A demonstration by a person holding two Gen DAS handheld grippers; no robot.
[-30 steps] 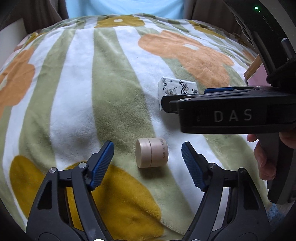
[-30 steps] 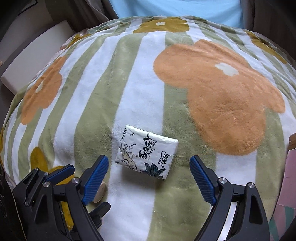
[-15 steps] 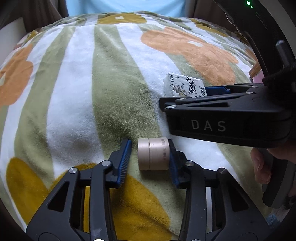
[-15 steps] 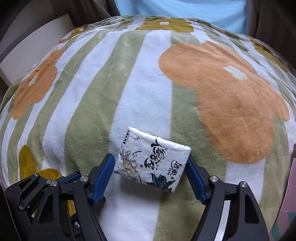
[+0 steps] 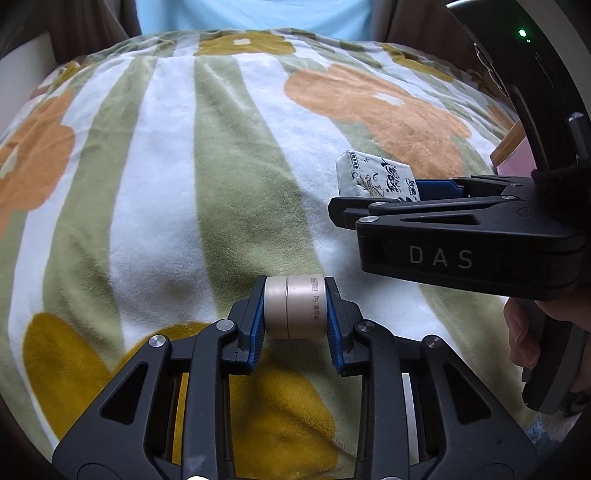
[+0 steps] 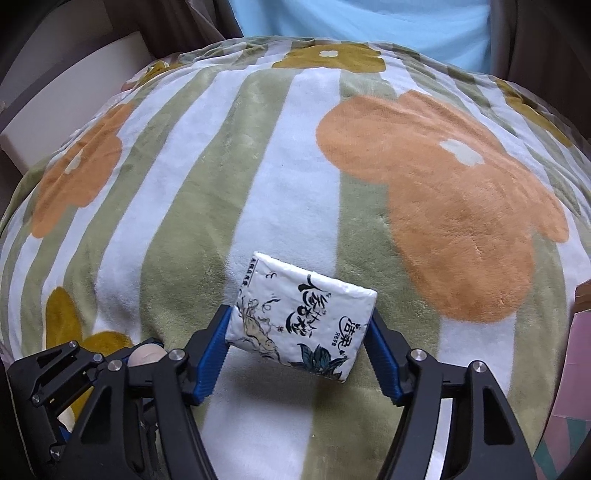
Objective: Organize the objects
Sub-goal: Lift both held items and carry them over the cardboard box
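My left gripper (image 5: 295, 314) is shut on a small beige round jar (image 5: 295, 312), its blue pads on the jar's two ends, just above the blanket. My right gripper (image 6: 299, 332) is shut on a white tissue pack (image 6: 301, 315) with black writing and a leaf print, held tilted above the blanket. In the left wrist view the right gripper (image 5: 406, 192) comes in from the right with the tissue pack (image 5: 373, 177) in it. In the right wrist view the left gripper (image 6: 147, 356) shows at the lower left, with the jar's end (image 6: 147, 356) peeking out.
A fleece blanket (image 5: 177, 166) with green and white stripes and orange and mustard flowers covers the whole surface; it also shows in the right wrist view (image 6: 295, 166). A person in a light blue top (image 6: 362, 26) sits behind it. A pink box edge (image 6: 580, 339) lies at the right.
Both grippers have closed: the left one on the beige jar, the right one on the tissue pack. Both objects now sit lifted slightly off the blanket.
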